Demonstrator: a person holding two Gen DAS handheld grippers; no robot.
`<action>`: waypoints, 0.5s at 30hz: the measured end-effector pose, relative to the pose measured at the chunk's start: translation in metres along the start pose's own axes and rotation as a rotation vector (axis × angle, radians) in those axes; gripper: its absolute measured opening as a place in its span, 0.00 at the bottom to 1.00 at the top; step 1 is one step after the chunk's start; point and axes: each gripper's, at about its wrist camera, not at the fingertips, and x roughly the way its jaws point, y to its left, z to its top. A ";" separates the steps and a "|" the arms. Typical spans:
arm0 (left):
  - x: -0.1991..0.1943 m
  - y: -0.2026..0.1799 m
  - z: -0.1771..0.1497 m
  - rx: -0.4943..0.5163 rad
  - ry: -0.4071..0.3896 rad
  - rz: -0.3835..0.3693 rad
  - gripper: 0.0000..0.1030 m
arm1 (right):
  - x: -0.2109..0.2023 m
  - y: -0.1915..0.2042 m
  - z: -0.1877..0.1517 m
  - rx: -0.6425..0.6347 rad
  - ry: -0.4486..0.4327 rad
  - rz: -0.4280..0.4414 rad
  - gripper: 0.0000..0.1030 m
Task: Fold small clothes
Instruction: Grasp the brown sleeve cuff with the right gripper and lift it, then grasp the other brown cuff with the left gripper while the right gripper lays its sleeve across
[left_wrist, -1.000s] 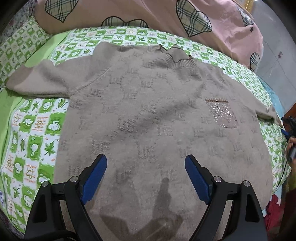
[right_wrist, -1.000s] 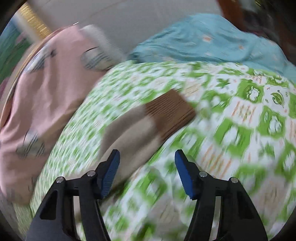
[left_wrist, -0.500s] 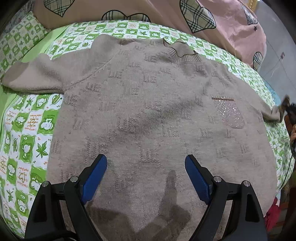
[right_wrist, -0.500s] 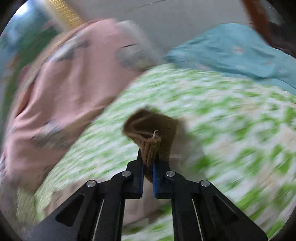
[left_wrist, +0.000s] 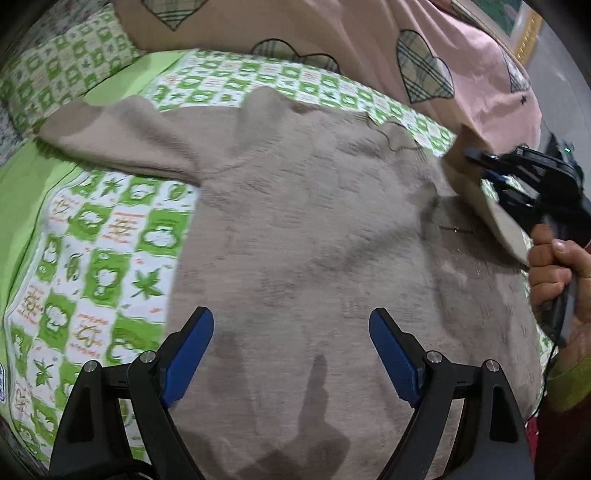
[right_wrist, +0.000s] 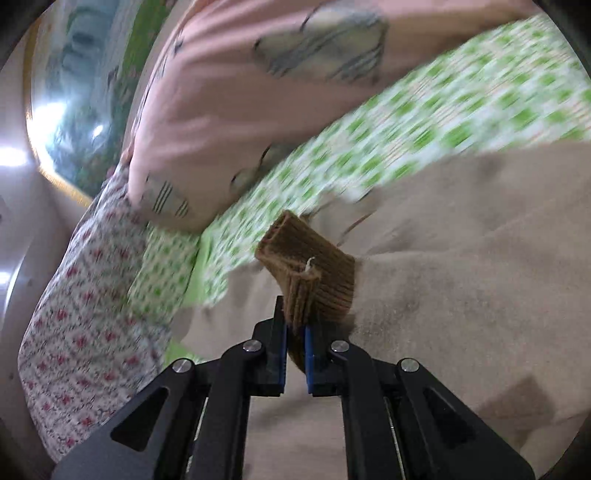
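- Sweater (left_wrist: 314, 229): taupe knit, lying front up and spread flat on the bed sheet (left_wrist: 107, 236), a green-and-white check print with leaf motifs. Neckline points toward the pink quilt (left_wrist: 332, 33).
- Left sleeve (left_wrist: 114, 140) lies stretched out sideways on the sheet, flat, cuff toward the green margin of the sheet.
- Right sleeve (left_wrist: 491, 199) is lifted off the bed and carried inward over the sweater's chest, above the small sparkly pocket (left_wrist: 461, 240); that part is motion-blurred.
- Right gripper (right_wrist: 295, 332): jaws closed down to a narrow slit, pinching the brown ribbed cuff (right_wrist: 310, 269) of the right sleeve. The cuff stands up out of the blue pads, folded on itself, a loose thread showing at its edge.
- In the left wrist view the right gripper (left_wrist: 484, 162) shows side-on, with the person's hand (left_wrist: 557, 269) around its handle.
- Left gripper (left_wrist: 291, 343): jaws wide apart, blue pads (left_wrist: 188, 354) clear of any cloth, holding nothing. It hovers over the lower body of the sweater, near the hem; its shadow falls on the knit.
- Containers: I cannot make out any in either view.
- Pink quilt with plaid heart patches lies heaped beyond the sweater's collar; a floral fabric (right_wrist: 85, 306) sits beside it.
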 end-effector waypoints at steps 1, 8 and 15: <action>0.000 0.003 0.001 -0.008 -0.004 -0.001 0.84 | 0.020 0.010 -0.004 0.000 0.032 0.021 0.08; -0.004 0.025 0.004 -0.041 -0.026 -0.012 0.84 | 0.094 0.055 -0.040 -0.017 0.186 0.118 0.08; 0.012 0.032 0.037 -0.050 -0.052 -0.039 0.84 | 0.134 0.063 -0.062 -0.017 0.303 0.073 0.35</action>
